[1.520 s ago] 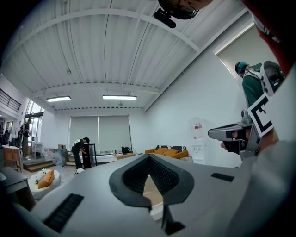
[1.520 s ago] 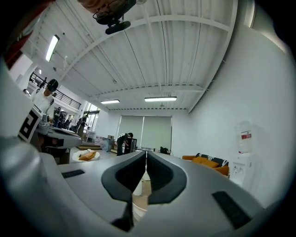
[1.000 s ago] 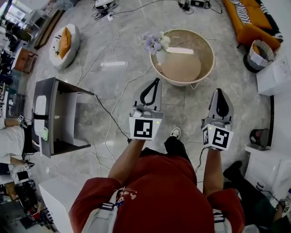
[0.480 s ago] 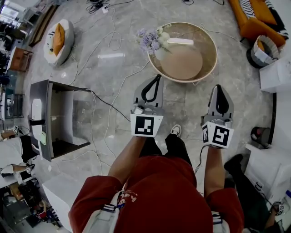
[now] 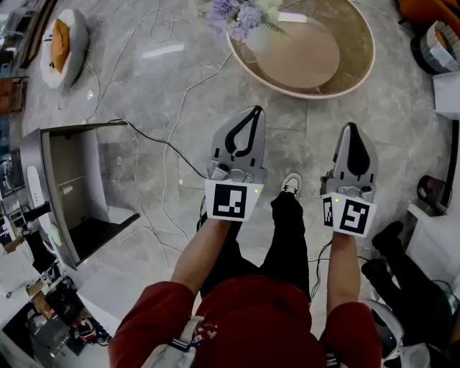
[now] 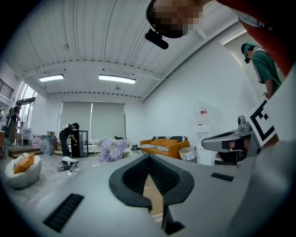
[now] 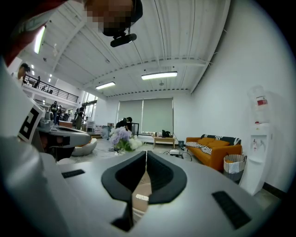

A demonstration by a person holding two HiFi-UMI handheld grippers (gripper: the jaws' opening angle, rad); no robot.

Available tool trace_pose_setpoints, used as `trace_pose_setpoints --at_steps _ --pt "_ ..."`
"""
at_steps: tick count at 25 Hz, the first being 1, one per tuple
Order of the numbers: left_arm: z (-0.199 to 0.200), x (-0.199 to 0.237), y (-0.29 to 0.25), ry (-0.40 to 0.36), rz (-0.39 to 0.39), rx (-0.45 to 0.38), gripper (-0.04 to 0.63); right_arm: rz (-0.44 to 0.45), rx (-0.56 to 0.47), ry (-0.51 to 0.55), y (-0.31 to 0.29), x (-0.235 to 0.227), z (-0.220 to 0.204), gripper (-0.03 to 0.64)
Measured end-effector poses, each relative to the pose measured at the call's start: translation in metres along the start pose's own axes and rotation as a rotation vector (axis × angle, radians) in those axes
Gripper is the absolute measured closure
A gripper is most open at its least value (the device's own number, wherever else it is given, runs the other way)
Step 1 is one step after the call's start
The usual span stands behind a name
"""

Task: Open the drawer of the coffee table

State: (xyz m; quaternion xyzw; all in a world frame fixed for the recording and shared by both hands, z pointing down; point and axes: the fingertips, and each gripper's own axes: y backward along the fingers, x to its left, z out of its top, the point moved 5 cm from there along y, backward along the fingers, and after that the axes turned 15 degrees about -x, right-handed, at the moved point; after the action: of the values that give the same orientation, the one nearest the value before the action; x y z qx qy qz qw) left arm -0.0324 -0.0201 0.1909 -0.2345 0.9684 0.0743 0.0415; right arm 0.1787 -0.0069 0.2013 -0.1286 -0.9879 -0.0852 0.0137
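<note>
Both hands have sunk toward the round coffee table, now near, ahead of the left gripper and right gripper, fingers pressed together, empty. Its drawer probably hides below the rim: get lower, part fingers before reaching

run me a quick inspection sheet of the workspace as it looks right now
surface: glossy grey marble floor
job's things: round coffee table ahead of both grippers, untouched; drawer cannot be made out
clutter: flowers at the table's left edge
grippers: left gripper and right gripper side by side above the floor, fingers shut, nothing held
cables: black cable and pale ones trail across the floor
surroundings: open grey cabinet at left, beanbag, orange sofa
</note>
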Motion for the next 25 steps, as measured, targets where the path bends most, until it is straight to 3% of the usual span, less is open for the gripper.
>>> trace_pose_setpoints --at_steps 7,10,14,21,25 --pt "-0.214 -0.006 0.030 0.015 0.004 -0.079 0.583 0.051 0.009 0.007 0.030 0.037 -0.229 0.595" --pt "-0.316 -0.009 0.040 -0.021 -0.004 -0.083 0.581 0.058 -0.002 0.047 0.038 0.049 -0.325 0.594" --pt "-0.434 -0.011 0.046 -0.025 0.028 -0.049 0.583 0.046 -0.052 0.059 0.040 0.046 -0.423 0.594" --pt "-0.550 -0.018 0.048 -0.041 0.073 -0.092 0.581 0.031 -0.082 0.068 0.045 0.028 -0.549 0.594" --pt "-0.587 -0.022 0.050 0.008 0.068 0.026 0.583 0.054 -0.037 0.043 0.048 0.030 -0.577 0.594"
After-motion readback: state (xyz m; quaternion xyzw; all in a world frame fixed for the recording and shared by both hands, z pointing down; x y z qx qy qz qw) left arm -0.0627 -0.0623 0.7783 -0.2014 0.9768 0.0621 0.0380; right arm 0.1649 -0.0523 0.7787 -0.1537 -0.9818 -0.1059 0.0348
